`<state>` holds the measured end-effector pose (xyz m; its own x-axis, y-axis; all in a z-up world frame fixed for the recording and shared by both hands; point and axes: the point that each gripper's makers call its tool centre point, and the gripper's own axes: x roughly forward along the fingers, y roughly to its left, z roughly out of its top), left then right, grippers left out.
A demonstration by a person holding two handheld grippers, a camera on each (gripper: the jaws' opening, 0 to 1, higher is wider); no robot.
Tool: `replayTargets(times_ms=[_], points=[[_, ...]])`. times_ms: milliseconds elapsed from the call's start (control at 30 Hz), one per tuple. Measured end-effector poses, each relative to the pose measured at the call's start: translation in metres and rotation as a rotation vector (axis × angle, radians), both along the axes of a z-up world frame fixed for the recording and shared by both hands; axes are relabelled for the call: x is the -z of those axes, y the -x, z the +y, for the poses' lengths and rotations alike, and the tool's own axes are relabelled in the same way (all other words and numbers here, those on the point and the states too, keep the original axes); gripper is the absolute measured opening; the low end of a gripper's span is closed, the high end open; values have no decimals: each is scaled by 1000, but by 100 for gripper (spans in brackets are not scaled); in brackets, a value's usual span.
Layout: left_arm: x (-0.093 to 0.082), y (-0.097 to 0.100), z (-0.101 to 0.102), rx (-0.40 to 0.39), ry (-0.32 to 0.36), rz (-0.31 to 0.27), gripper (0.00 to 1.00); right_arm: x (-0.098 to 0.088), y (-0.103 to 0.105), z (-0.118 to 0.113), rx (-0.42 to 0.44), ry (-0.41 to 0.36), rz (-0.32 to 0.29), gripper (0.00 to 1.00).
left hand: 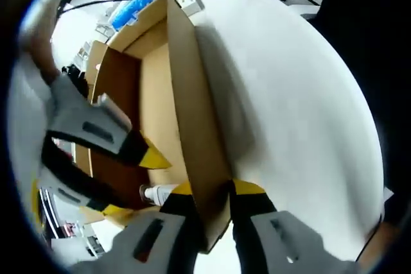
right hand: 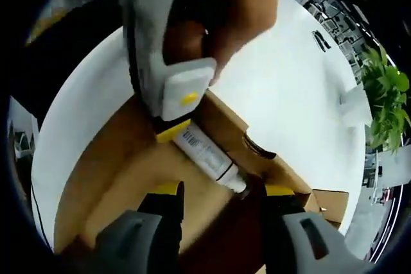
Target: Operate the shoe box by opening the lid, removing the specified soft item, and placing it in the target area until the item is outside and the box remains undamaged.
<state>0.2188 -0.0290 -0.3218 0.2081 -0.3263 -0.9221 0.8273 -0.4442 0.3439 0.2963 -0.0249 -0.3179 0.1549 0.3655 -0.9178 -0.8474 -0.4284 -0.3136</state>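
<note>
Left gripper (left hand: 210, 192) pinches brown cardboard shoe box (left hand: 154, 81) wall; right gripper (right hand: 218, 192) spread over white labelled tube (right hand: 209, 156), cap toward 4 o'clock.

Your left gripper (left hand: 212, 206) hides the box (left hand: 186, 94) wall's near end; your hand (right hand: 218, 11) covers the tube's (right hand: 209, 154) upper end, and its label print is too small to read
</note>
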Motion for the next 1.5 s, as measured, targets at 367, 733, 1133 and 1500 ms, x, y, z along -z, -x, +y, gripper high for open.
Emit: replayTargets(times_ms=[367, 733, 1133, 1500], points=[[0, 0, 0, 4, 6, 4, 14, 11, 6, -10, 44, 12, 97, 46], [0, 0, 0, 10, 4, -5, 15, 22, 8, -3, -22, 104, 119, 37], [0, 1, -1, 15, 4, -7, 15, 24, 12, -27, 81, 110, 173, 25], [0, 1, 0, 12, -5, -14, 15, 21, 15, -42, 249, -65, 197, 23]])
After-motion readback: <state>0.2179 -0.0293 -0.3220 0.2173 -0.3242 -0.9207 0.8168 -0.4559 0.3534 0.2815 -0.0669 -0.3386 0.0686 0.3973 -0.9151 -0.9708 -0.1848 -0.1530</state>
